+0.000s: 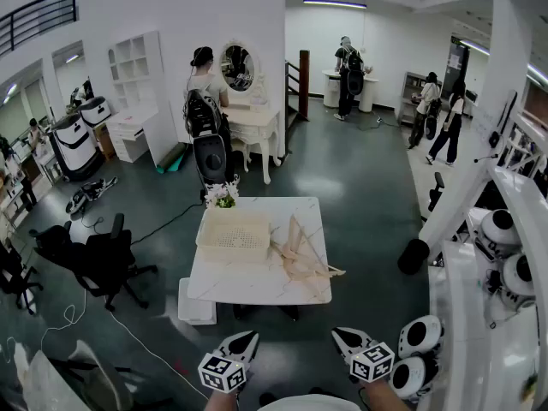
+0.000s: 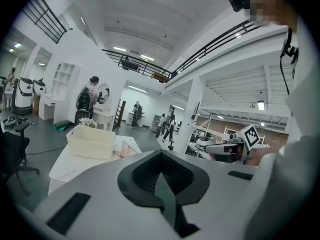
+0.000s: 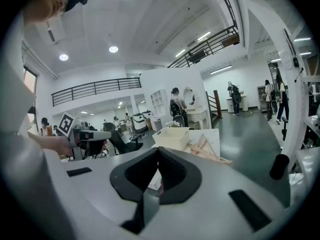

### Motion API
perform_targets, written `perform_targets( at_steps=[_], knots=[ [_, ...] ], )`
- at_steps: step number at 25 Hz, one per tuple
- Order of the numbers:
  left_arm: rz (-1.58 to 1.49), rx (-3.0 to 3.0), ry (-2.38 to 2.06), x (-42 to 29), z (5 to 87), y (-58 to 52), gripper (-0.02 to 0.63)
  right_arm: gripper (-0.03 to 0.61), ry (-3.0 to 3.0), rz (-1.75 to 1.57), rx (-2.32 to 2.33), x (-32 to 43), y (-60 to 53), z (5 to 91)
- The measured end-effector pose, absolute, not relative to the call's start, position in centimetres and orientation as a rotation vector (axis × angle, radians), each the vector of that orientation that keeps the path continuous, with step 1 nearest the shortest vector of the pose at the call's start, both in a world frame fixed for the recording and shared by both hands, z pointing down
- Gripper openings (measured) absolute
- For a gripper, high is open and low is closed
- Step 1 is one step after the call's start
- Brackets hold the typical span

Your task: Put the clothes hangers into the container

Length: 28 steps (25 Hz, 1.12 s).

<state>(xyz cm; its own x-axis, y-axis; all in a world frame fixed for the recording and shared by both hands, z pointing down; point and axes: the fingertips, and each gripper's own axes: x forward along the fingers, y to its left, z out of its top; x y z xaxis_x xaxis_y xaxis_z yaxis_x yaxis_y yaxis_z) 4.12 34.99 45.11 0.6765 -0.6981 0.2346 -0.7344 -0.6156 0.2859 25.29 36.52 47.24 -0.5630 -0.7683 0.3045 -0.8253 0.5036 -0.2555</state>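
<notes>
Several wooden clothes hangers [image 1: 301,253] lie piled on the right half of a white table [image 1: 257,285]. Beside them on the left stands the cream perforated container [image 1: 205,234], with nothing showing inside it. My left gripper [image 1: 247,337] and right gripper [image 1: 341,334] hover side by side well short of the table's near edge, both shut and holding nothing. In the left gripper view the jaws [image 2: 161,151] meet in front of the container [image 2: 91,141]. From the right gripper [image 3: 158,149] I see the container [image 3: 172,136] and the hangers [image 3: 207,149] ahead.
A white box [image 1: 195,302] sits on the floor at the table's near left corner. A black office chair [image 1: 103,259] stands to the left, and white robot bodies [image 1: 501,264] crowd the right. Small flowers [image 1: 223,197] stand behind the container. People stand at the back.
</notes>
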Motion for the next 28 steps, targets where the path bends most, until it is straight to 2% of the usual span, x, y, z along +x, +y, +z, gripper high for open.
perform_targets(
  at_steps=[28],
  knots=[
    [0.138,2.572,-1.053,-1.3,45.4,35.7,0.008,0.02,-2.56,0.614,1.453,19.8,38.1,48.1]
  ],
)
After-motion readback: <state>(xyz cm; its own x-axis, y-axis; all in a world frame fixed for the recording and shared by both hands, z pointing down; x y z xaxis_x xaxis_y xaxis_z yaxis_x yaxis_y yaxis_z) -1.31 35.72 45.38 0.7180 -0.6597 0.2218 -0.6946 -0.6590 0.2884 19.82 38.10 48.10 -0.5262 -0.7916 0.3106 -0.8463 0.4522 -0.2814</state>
